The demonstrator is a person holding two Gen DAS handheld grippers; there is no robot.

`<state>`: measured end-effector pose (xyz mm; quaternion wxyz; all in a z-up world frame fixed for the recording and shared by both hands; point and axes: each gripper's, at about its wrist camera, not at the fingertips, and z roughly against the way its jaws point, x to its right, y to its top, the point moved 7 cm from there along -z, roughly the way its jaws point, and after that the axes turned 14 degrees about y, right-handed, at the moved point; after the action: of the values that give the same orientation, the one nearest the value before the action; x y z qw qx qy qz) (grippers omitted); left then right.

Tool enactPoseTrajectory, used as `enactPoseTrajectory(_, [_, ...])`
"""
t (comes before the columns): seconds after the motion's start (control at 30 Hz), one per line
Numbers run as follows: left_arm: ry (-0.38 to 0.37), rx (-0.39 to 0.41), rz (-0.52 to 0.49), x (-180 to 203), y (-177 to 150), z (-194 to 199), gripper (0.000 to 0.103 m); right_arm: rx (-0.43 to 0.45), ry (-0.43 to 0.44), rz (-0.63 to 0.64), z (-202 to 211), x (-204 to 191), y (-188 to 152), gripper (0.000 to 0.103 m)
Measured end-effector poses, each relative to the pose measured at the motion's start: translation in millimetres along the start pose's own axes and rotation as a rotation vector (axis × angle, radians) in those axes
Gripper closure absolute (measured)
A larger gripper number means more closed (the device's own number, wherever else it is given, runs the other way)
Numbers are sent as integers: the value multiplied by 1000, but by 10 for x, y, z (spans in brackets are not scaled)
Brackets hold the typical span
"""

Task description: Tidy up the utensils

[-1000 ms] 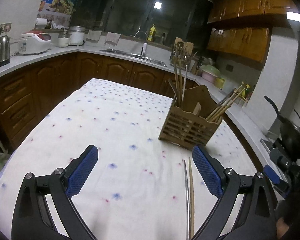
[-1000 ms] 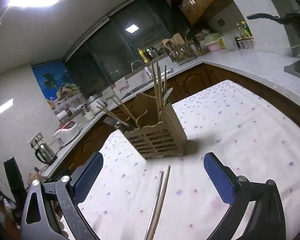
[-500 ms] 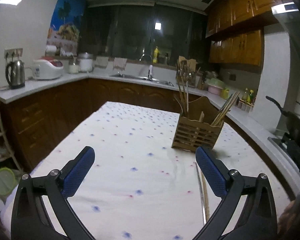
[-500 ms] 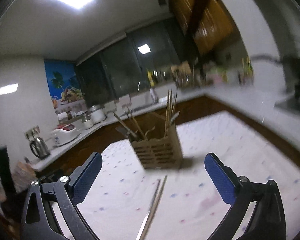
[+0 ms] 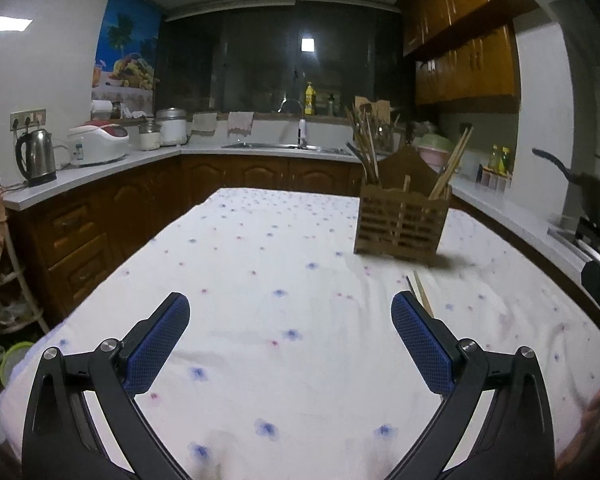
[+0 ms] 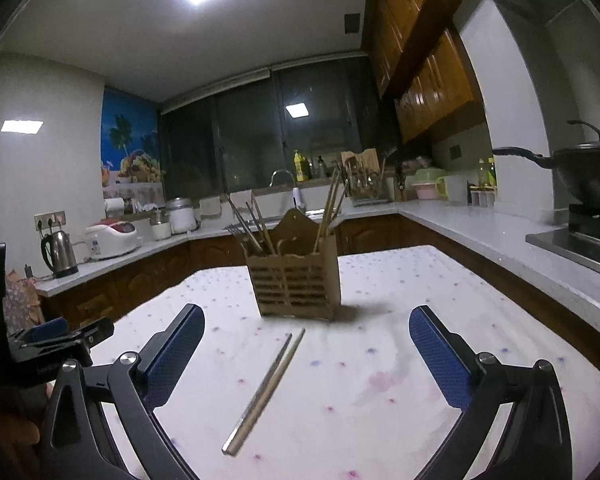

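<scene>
Both cameras have pulled back and levelled since a second ago, so the wooden utensil holder (image 6: 294,282) now sits farther off. Nearest, the right gripper (image 6: 306,354) hangs wide open and empty, straddling two loose chopsticks (image 6: 266,390), one metal, one wooden, lying together on the flowered tablecloth (image 6: 380,380), probably next for pickup. The left gripper (image 5: 290,334) is equally spread, holding nothing. Beyond, the holder's two compartments hold upright chopsticks and utensils leaning outward.
</scene>
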<state>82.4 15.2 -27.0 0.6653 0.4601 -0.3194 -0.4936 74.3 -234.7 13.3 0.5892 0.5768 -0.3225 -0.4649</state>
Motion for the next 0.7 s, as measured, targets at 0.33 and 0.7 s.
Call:
enactPoseTrajectory(0.33, [-11, 29, -47, 169, -130, 73, 0, -13, -29, -15, 77, 117, -154, 0])
enactPoseTrajectory(0.7, [9, 60, -61, 206, -161, 170, 0, 4, -39, -13, 164, 139, -198, 0])
